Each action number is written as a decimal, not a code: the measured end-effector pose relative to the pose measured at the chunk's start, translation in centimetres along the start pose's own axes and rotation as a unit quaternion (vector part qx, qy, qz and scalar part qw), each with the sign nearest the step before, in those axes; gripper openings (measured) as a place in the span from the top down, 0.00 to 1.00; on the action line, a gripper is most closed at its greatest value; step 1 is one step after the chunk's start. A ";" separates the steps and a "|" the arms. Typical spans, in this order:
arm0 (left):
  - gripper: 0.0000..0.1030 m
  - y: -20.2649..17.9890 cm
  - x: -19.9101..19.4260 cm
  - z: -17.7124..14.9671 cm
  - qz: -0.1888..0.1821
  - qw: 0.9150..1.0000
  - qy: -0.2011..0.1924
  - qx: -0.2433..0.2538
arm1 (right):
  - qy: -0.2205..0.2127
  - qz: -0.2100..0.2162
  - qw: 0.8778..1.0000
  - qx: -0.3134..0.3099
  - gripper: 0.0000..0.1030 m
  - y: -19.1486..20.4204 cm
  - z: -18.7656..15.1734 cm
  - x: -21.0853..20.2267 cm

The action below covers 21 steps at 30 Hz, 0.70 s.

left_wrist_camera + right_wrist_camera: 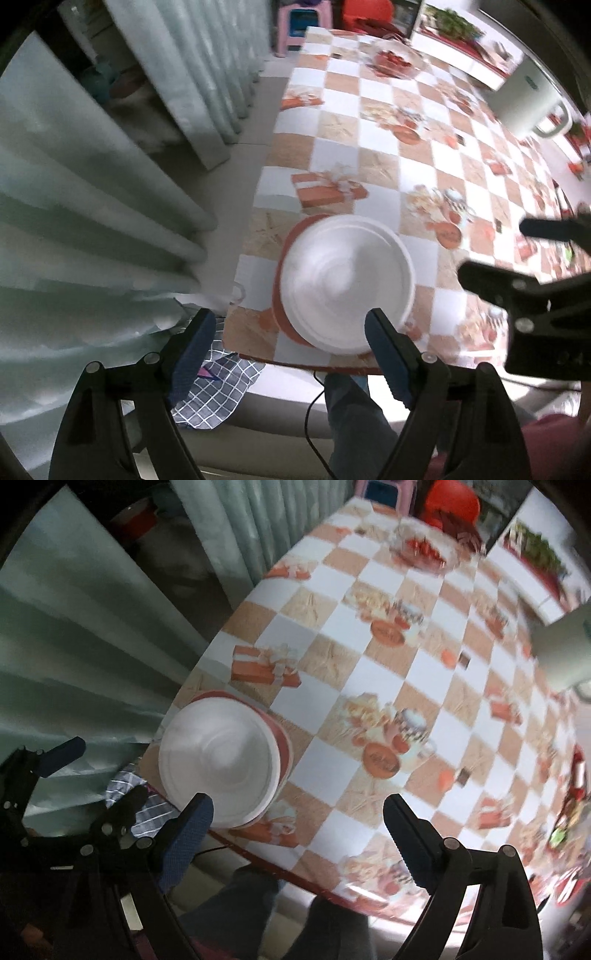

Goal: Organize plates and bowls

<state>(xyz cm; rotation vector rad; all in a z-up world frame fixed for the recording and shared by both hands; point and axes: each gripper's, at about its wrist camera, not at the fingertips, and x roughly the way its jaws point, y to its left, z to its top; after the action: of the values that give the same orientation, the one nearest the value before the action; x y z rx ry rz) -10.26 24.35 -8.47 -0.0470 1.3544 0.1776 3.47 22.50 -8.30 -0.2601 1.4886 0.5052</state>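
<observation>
A table (376, 173) covered in a checked orange-and-white cloth printed with gift boxes and food pictures is filling most of both views. Pale green curtains (92, 184) are hanging in folds beside its left edge. A white container with a handle (532, 107) is standing near the far right edge. A pink stool (291, 26) is standing beyond the far end. A blue-and-white checked cloth (218, 391) is lying below the near corner.

The red plate (286, 254) lies mostly hidden under the white bowls (345, 282) (both blurred).
</observation>
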 end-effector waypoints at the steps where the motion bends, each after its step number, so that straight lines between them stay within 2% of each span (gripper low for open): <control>1: 0.17 -0.3 -0.1 -0.1 -0.001 1.000 0.001 0.004 | -0.004 -0.001 1.000 -0.003 0.09 0.1 -0.1 -0.3; 4: 0.17 -0.9 -0.8 -0.4 -0.004 1.000 -0.004 0.013 | -0.007 -0.002 1.000 -0.008 0.09 0.3 -0.2 -0.6; 11: 0.17 -0.9 -1.5 -0.3 0.000 1.000 -0.013 -0.001 | -0.002 0.000 1.000 0.001 0.09 0.0 -0.2 -0.5; 21: 0.17 -2.0 -2.0 -0.4 0.017 0.999 -0.020 0.023 | 0.000 0.007 1.000 0.000 0.09 0.1 -0.3 -0.5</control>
<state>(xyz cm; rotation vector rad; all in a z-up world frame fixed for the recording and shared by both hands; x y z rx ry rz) -10.70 22.12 -6.70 0.0172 1.3183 0.1748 3.16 22.34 -7.85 -0.2494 1.4918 0.5162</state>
